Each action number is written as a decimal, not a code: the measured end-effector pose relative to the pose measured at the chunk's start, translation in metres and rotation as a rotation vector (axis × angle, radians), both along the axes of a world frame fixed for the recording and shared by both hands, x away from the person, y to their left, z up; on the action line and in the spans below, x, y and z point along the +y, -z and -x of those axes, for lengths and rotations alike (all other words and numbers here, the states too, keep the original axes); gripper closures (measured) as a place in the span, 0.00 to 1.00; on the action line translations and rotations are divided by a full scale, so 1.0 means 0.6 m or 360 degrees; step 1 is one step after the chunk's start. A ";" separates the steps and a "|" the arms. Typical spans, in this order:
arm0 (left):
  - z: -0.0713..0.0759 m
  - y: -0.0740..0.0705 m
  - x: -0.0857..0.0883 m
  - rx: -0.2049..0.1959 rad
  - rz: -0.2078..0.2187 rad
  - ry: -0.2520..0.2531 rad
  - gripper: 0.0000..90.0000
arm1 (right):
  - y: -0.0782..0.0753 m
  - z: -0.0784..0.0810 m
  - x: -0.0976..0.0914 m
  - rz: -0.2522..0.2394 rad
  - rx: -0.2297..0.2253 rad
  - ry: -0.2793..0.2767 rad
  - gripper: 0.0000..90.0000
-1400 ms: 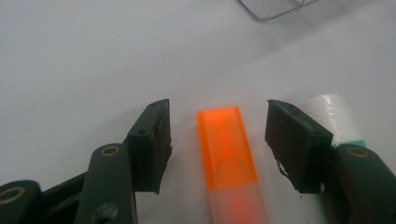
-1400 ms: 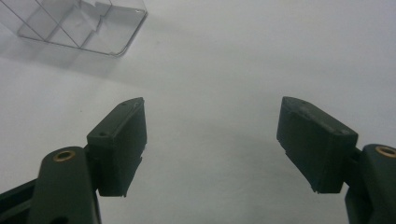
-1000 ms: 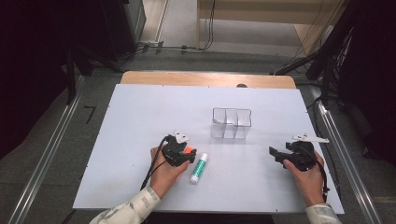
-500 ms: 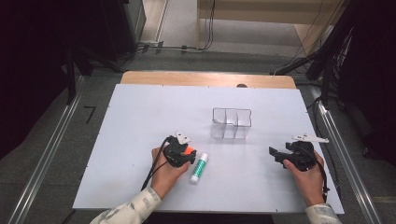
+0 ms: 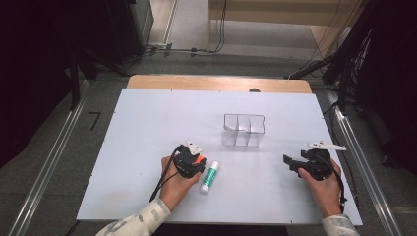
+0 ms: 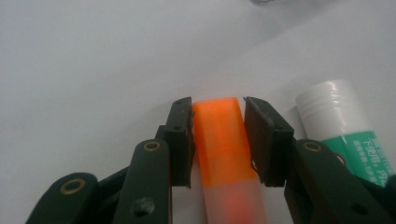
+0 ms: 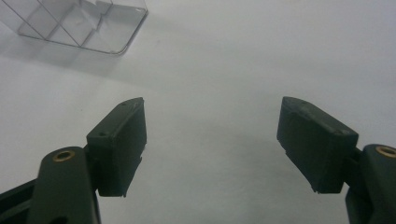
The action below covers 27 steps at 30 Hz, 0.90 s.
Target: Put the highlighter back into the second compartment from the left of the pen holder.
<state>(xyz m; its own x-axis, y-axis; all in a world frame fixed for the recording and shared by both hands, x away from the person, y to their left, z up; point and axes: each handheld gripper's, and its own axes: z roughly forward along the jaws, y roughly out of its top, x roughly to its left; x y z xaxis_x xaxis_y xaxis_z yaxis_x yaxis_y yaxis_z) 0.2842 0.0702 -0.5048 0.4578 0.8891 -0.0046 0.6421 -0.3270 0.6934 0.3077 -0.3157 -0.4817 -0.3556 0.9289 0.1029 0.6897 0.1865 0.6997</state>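
Note:
An orange highlighter (image 6: 219,140) with a frosted body lies on the white table between the jaws of my left gripper (image 6: 218,137), which is shut on its orange end. In the high view the left gripper (image 5: 195,162) sits low at the table's centre-left with the highlighter (image 5: 198,159) at its tip. A white-capped green glue stick (image 5: 208,177) lies just right of it, also seen as the glue stick (image 6: 345,135) beside the right jaw. My right gripper (image 5: 290,163) rests at the right, open and holding nothing, its jaws wide apart (image 7: 212,140).
A clear plastic divided box (image 5: 244,130) stands on the table (image 5: 147,123) behind and between the grippers; the box's corner (image 7: 79,23) shows in the right gripper view. Cables and dark equipment lie on the floor beyond the far edge.

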 end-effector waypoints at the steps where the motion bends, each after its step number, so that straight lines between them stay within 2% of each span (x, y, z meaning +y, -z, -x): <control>1: 0.000 0.000 0.000 -0.0001 0.0002 0.0000 0.71 | 0.000 0.000 0.000 0.0001 -0.0002 -0.0001 0.25; 4: 0.000 0.000 0.003 0.0002 0.0002 0.0012 0.74 | 0.000 0.000 0.000 0.0000 0.0001 0.0000 0.25; 18: -0.004 -0.002 0.009 0.0021 0.0026 0.0042 0.75 | 0.000 0.000 0.000 -0.0002 -0.0001 -0.0001 0.25; 27: -0.006 -0.007 0.011 0.0033 0.0082 0.0049 0.75 | 0.000 0.000 -0.001 0.0001 0.0000 -0.0002 0.25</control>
<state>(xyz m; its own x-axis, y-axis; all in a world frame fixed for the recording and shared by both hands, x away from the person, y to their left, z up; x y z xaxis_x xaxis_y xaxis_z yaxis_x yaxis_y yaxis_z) 0.2877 0.0770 -0.5007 0.4843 0.8729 -0.0596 0.6466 -0.3112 0.6965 0.3080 -0.3162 -0.4819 -0.3570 0.9285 0.1023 0.6895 0.1880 0.6994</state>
